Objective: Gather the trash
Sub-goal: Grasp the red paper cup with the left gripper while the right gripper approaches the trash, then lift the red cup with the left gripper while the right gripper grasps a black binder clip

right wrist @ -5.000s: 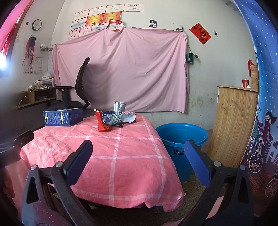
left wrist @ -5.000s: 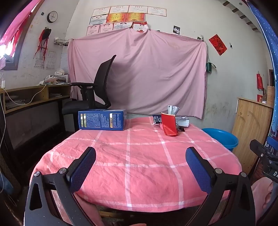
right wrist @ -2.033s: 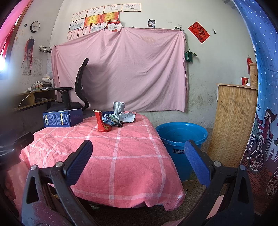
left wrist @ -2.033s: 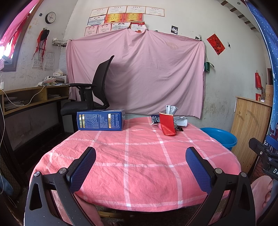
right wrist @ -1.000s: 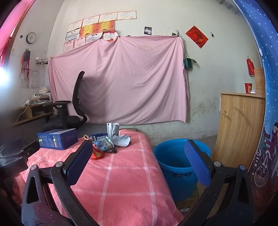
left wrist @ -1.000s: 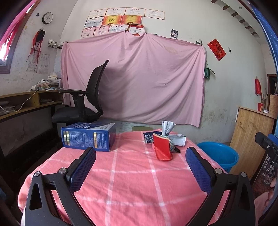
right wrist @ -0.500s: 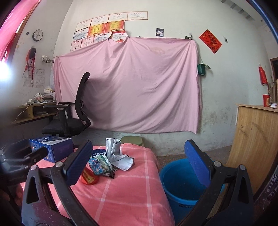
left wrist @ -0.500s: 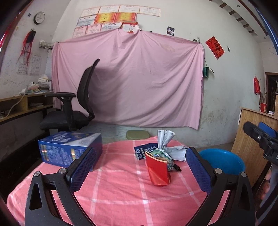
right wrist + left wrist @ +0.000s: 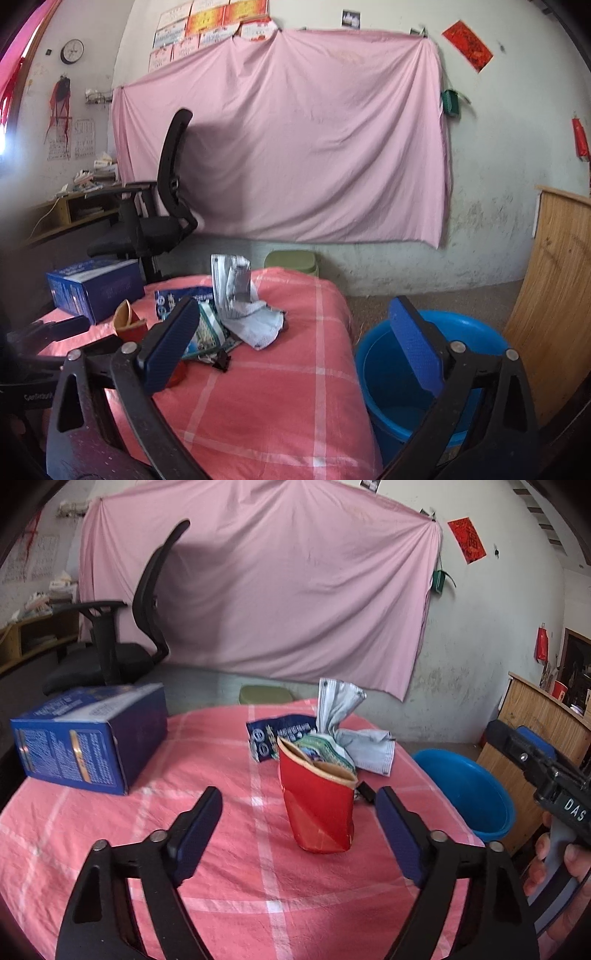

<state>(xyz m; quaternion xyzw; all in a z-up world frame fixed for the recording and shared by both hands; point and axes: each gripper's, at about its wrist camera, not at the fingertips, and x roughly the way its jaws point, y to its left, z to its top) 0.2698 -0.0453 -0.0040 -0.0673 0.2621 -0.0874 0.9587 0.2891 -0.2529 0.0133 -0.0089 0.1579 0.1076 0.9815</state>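
Two low wrist views across the table (image 9: 110,834), sharing the red cup (image 9: 317,805).

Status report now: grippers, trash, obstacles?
Left gripper open, framing red cup. Right gripper open, empty. Wrappers beside cup; nothing blocking.

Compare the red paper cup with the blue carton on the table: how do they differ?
The red paper cup is crumpled and stands upright; the blue carton keeps its box shape and lies on its side. The cup is smaller and open-topped. Both rest on the pink checked tablecloth.
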